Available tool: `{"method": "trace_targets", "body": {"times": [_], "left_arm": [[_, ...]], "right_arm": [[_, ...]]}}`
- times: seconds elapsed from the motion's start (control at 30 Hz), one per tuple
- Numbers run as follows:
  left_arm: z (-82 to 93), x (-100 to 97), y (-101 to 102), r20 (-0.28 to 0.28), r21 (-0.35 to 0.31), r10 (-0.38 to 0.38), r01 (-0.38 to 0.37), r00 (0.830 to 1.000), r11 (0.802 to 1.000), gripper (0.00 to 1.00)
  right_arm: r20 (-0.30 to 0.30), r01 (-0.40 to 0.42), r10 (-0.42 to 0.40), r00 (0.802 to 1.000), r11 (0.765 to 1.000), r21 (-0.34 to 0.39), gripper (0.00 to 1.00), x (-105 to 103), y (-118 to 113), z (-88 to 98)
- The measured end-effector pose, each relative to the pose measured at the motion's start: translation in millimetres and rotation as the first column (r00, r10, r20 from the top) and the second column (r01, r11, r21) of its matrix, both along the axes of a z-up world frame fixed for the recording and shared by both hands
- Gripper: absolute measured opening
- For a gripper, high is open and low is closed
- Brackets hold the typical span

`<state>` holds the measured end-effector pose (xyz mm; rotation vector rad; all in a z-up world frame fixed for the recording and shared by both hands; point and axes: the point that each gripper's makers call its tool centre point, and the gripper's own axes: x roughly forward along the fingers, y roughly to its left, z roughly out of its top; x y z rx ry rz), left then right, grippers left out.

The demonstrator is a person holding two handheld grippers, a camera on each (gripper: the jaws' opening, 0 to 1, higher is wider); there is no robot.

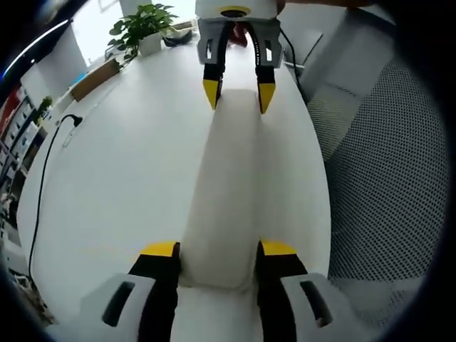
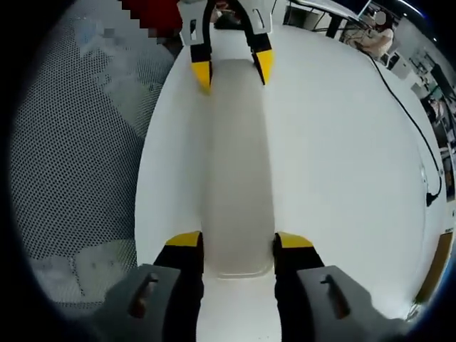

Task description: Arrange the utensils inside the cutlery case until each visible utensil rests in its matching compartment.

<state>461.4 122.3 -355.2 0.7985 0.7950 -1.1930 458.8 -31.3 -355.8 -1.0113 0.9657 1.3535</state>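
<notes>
A long, narrow white cutlery case [image 1: 228, 185] lies lengthwise on the white table [image 1: 128, 178]. Its lid side is plain, and what it holds is hidden. My left gripper [image 1: 219, 249] has its yellow-tipped jaws pressed against both sides of the near end. At the far end my right gripper [image 1: 237, 96] straddles the case the same way. In the right gripper view the case [image 2: 239, 164] runs from my right gripper [image 2: 239, 241] up to the left gripper [image 2: 231, 68], with each pair of jaws touching the case's sides.
A potted plant [image 1: 142, 28] and a wooden box [image 1: 96, 77] stand at the table's far end. A black cable [image 1: 43, 171] trails along one edge. A grey mesh chair [image 1: 392, 178] sits close to the other edge. A person [image 2: 374, 39] sits far off.
</notes>
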Motion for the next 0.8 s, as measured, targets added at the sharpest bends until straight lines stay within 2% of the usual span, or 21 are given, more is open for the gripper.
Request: {"method": "trace_targets", "body": {"times": [0.3,0.47,0.53,0.63,0.7,0.8], "left_arm": [[-0.6,-16.4,-2,-0.001,0.010,-0.011,0.011,1.000,1.000,0.43],[-0.1,-15.9,-2,0.005,-0.003,-0.002,0.002,1.000,1.000,0.44],[0.3,-16.4,-2,0.013,-0.012,-0.001,0.001,1.000,1.000,0.44],[1.9,-20.2,1,0.037,0.003,-0.028,0.028,0.999,1.000,0.45],[2.4,-24.8,6,0.042,0.025,-0.047,0.046,0.998,0.999,0.49],[8.1,-27.1,14,0.042,0.009,-0.021,0.021,0.999,1.000,0.55]], "right_arm": [[0.008,-0.025,0.025,1.000,0.999,-0.025,0.37,-14,-3,-1.3],[0.041,-0.049,0.052,0.998,0.997,-0.064,0.38,-14,-4,-4.0],[0.065,-0.091,0.097,0.993,0.993,-0.081,0.40,-14,-5,-7.7],[0.054,-0.080,0.084,0.995,0.995,-0.067,0.40,-13,-4,-4.9],[0.041,-0.085,0.089,0.995,0.993,-0.085,0.41,-14,-7,-1.6],[0.016,-0.029,0.030,0.999,0.998,-0.046,0.48,-14,-8,12.2]]}}
